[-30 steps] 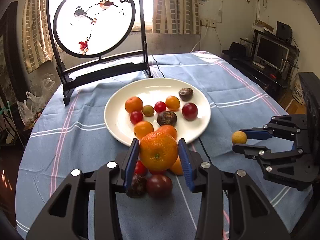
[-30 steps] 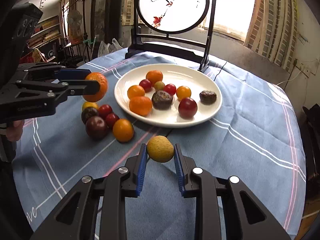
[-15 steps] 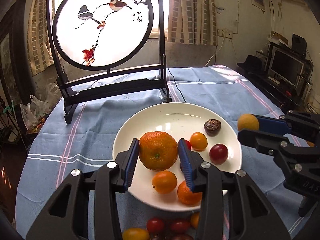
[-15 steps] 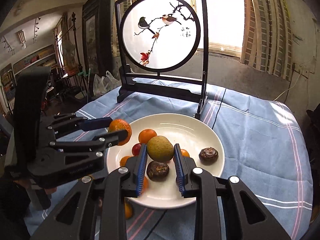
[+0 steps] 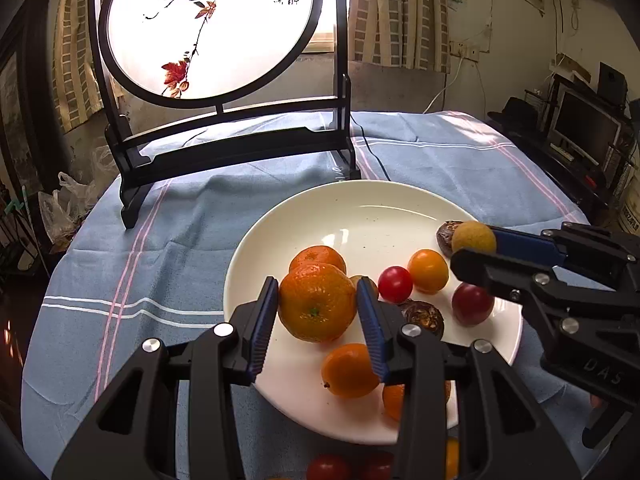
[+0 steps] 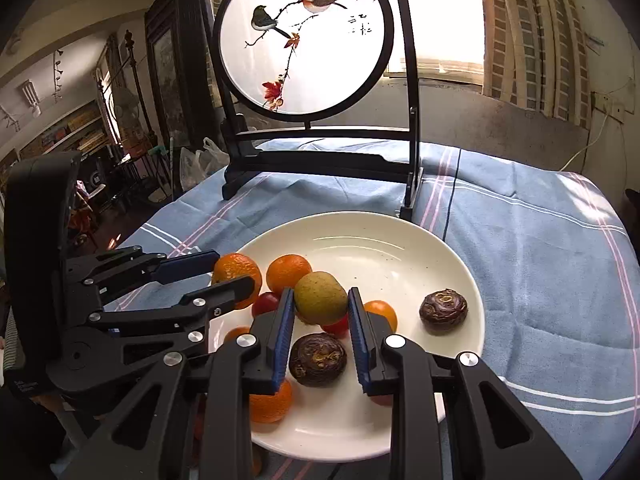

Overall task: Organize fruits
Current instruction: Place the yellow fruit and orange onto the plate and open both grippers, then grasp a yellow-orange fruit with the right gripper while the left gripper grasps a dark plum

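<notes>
Left wrist view: the left gripper (image 5: 318, 312) is grasping one large orange (image 5: 317, 307) between its blue pads, holding it above the near left part of the white plate (image 5: 360, 216). The plate is sitting on the table (image 5: 180, 220), which is wearing a blue striped cloth. On the plate, three smaller orange fruits, two red tomatoes and two dark brown wrinkled fruits are showing; a further fruit behind the held orange is mostly hidden. The right gripper (image 5: 476, 246) is entering from the right, clenched on one yellow-green fruit (image 5: 474, 237) above the plate's right rim. At the bottom edge, at least two red tomatoes are lying on the cloth off the plate. One round bird screen (image 5: 208, 28) is standing behind the plate. Right wrist view: the right gripper (image 6: 321, 300) is gripping the yellow-green fruit (image 6: 320, 298) over the plate's (image 6: 400, 236) centre. Two dark brown fruits (image 6: 443, 306) are lying on the plate, one directly below the gripper and one to the right. The left gripper (image 6: 228, 276) is reaching in from the left, holding the large orange (image 6: 236, 270) over the plate's left rim.
</notes>
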A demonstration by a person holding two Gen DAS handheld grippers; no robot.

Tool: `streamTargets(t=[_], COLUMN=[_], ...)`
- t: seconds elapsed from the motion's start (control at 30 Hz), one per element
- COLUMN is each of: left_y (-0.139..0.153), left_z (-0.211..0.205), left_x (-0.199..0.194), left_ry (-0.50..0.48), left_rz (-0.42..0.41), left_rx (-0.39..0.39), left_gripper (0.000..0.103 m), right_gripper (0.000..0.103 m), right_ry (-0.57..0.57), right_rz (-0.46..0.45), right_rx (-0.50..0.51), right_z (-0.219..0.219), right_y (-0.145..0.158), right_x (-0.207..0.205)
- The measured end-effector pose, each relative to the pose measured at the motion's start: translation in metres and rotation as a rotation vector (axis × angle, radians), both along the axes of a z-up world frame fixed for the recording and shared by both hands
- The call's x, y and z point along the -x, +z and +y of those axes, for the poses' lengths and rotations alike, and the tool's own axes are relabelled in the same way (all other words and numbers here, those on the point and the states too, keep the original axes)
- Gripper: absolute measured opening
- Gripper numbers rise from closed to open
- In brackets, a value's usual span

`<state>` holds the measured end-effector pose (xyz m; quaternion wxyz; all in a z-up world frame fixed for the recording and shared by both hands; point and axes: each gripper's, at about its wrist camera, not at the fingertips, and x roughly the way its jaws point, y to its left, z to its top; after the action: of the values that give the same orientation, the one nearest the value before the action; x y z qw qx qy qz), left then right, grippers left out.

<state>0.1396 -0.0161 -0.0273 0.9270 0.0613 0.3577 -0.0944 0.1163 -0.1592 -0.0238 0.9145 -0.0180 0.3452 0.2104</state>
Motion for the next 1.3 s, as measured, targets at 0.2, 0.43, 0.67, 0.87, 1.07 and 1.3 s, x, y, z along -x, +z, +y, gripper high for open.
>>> streamTargets(t=[0.2,0.43,0.67,0.87,1.07,1.3], left_y=[-0.003,-0.01,-0.012,-0.006,-0.004,0.026], left_z=[-0.003,-0.004,-0.002,-0.002,-0.001,0.023], left_x=[-0.001,-0.005,-0.006,0.0,0.003,0.018], left_ry=[0.005,0.013,0.021,0.018,0.012,0.039], left_rz=[-0.002,0.012,0.003,-0.029,-0.041,-0.089], left_rx=[-0.022,-0.038,-0.044,-0.041,-0.05,0.017], left_gripper=[0.04,0.04,0.054,0.067,0.067,0.068], right_gripper=[0.027,0.027,0.06,0.062,0.062,0.062], right_ry=[-0.026,-0.028,-0.06,-0.075,-0.062,0.004], right_rz=[0.013,0.027,0.021,0.006,-0.006,-0.044], right_rx=[-0.006,0.003,-0.019,-0.037,-0.036,-0.036], right_z=[-0.003,0.0,-0.005,-0.009,-0.007,0.0], right_y=[-0.006,-0.013,-0.014,-0.01,-0.005,0.013], right_x=[-0.006,-0.009,-0.012,-0.01,-0.005,0.023])
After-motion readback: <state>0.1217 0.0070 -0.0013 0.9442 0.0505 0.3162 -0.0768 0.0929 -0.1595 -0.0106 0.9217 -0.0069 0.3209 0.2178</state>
